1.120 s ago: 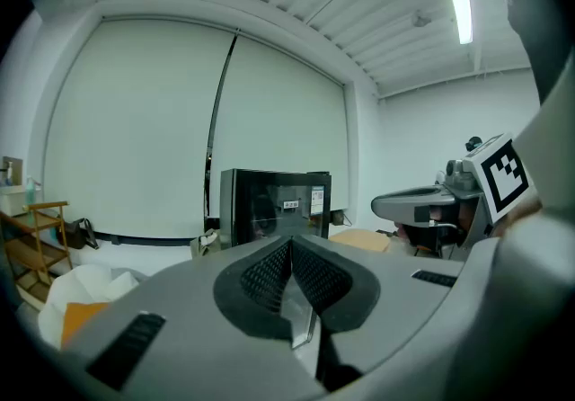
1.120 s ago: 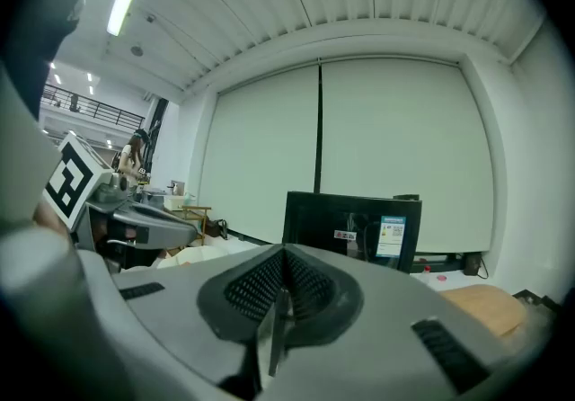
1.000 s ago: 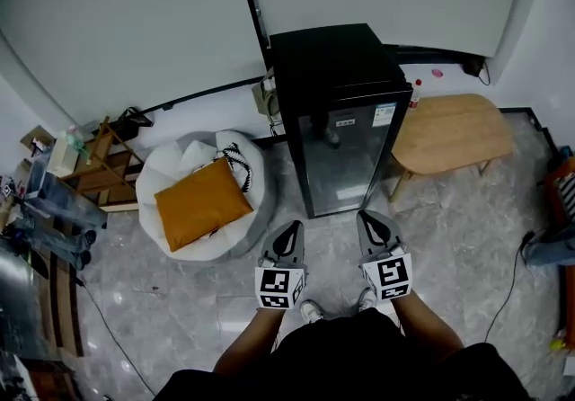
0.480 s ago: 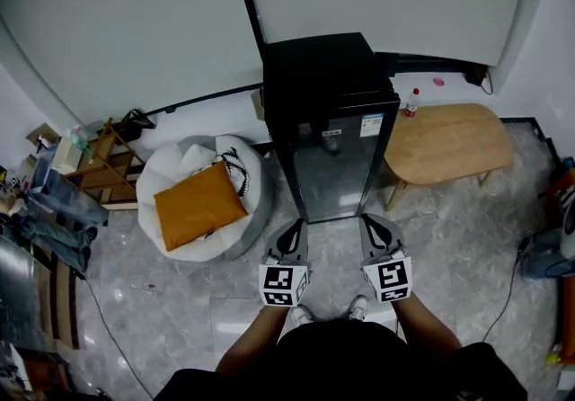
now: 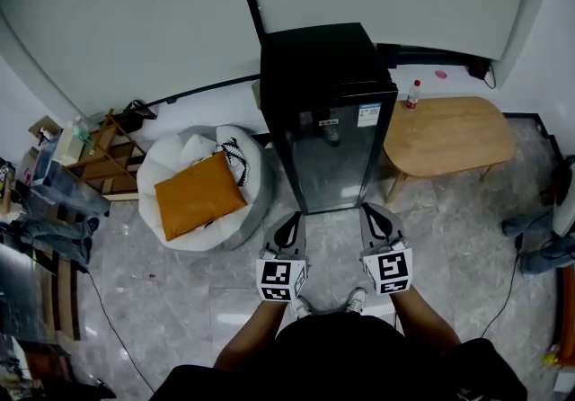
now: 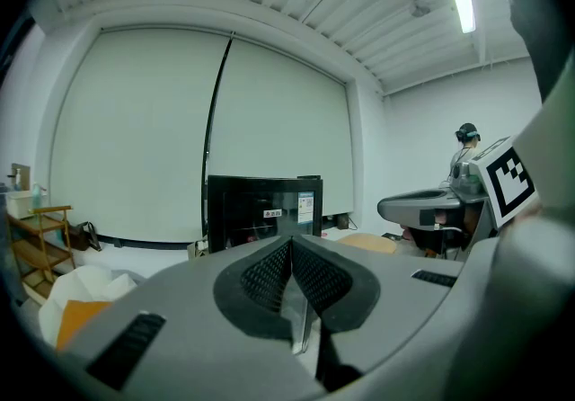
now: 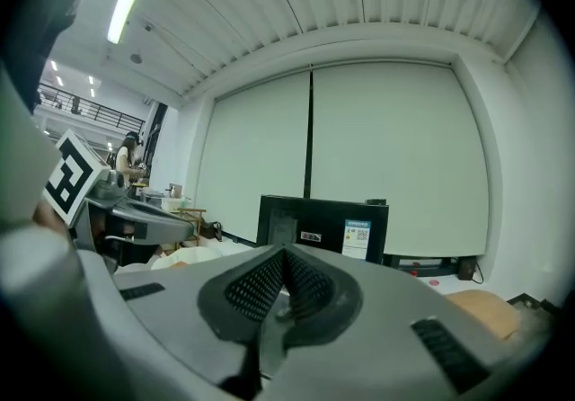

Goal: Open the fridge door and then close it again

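Closer now: both hand-held grippers have edged up toward the fridge since a second ago, and the person's feet have come forward with them. The left hand-held gripper point(image 5: 291, 219) is clenched. Its own view shows the left hand-held gripper point(image 6: 291, 251) with ribbed black pads pressed flat together and nothing caught between them. It's the same on the other side: the right hand-held gripper point(image 5: 372, 210) is clenched too, pads meeting on nothing in its own view point(image 7: 285, 257).

The small black fridge with a glass door point(image 5: 328, 152) stands at twelve o'clock from the pair, against the pale wall. Its door is closed, with stickers along the top edge. Both gripper views look straight at it point(image 6: 260, 209) point(image 7: 322, 224), and neither gripper touches it.

At nine o'clock of the fridge a white beanbag point(image 5: 180, 165) slumps on the grey marble floor point(image 5: 180, 291), with an orange square cushion point(image 5: 199, 197) lying on top. At three o'clock stands an oval pale wooden desk point(image 5: 445, 134). A slatted wooden rack point(image 5: 108, 161) stands further out at nine o'clock, beyond the beanbag.
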The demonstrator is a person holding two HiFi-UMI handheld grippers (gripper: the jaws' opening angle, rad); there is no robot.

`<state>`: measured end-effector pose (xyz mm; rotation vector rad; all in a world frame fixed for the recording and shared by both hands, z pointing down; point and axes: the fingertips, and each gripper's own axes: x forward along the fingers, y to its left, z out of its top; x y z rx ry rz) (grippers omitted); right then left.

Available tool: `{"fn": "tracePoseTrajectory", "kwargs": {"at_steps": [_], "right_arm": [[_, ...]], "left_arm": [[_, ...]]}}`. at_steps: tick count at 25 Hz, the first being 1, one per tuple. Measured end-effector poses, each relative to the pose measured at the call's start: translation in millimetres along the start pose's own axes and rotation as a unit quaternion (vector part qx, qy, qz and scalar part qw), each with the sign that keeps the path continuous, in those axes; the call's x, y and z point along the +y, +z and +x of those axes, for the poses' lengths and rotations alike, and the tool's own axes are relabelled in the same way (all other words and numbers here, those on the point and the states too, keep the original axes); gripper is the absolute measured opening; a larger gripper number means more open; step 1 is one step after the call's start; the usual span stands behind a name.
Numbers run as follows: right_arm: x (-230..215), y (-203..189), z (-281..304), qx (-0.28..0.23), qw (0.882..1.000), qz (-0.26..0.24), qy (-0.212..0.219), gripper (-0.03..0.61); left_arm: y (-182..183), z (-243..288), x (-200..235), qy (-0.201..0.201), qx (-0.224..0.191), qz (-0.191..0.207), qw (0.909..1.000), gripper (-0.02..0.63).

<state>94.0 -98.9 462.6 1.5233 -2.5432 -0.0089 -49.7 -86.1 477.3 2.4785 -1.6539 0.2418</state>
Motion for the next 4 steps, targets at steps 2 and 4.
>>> {"fn": "tracePoseTrajectory", "kwargs": {"at_steps": [2, 4], "right_arm": [[0.4, -1.0, -1.5, 0.001, 1.000, -0.001, 0.000, 0.017], [1.5, -2.7, -3.1, 0.005, 1.000, 0.000, 0.000, 0.017]], "left_arm": [[0.3, -1.4, -2.3, -0.001, 0.000, 0.000, 1.0000, 0.023], [-0.1, -3.5, -4.0, -0.001, 0.001, 0.001, 1.0000, 0.023]]}}
